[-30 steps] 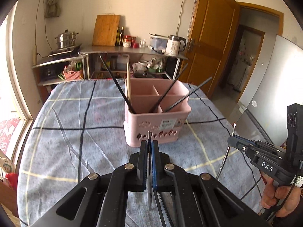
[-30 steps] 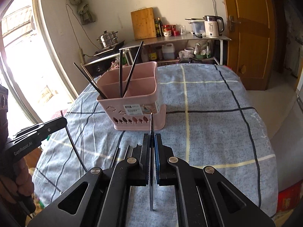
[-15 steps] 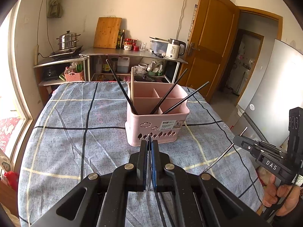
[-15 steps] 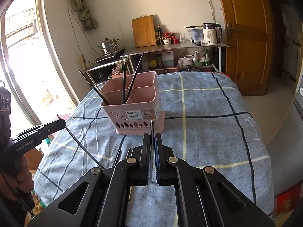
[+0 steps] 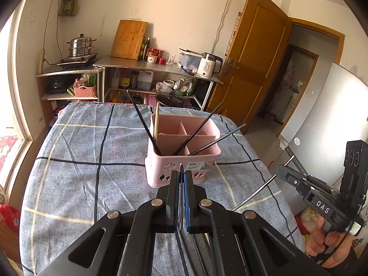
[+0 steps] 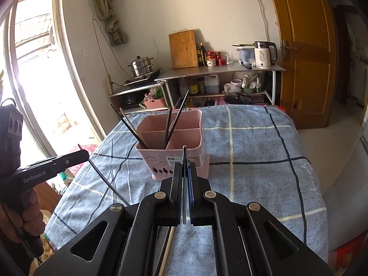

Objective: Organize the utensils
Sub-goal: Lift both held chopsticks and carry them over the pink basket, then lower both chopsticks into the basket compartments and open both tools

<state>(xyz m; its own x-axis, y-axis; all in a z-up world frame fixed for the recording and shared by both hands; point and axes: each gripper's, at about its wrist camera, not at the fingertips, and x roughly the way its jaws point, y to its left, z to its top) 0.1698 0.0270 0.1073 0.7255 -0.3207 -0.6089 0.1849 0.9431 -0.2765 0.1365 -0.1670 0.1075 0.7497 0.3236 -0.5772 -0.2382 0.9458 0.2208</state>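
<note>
cream walls, wooden door [image 5: 253,53], steel shelf [image 5: 158,63], bright window [image 6: 34,73].

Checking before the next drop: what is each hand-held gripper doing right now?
Left hand-held gripper: closed on a thin dark chopstick.
Right hand-held gripper: closed on a thin metal chopstick.

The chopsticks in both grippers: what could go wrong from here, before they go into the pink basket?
1. Each gripper, left and right, pinches one thin chopstick near one end, so it could pivot or slip out.
2. The basket already holds slanted chopsticks; an incoming one may strike them or the dividers.
3. The basket looks light; a push on its rim might tip or slide it on the cloth.
</note>
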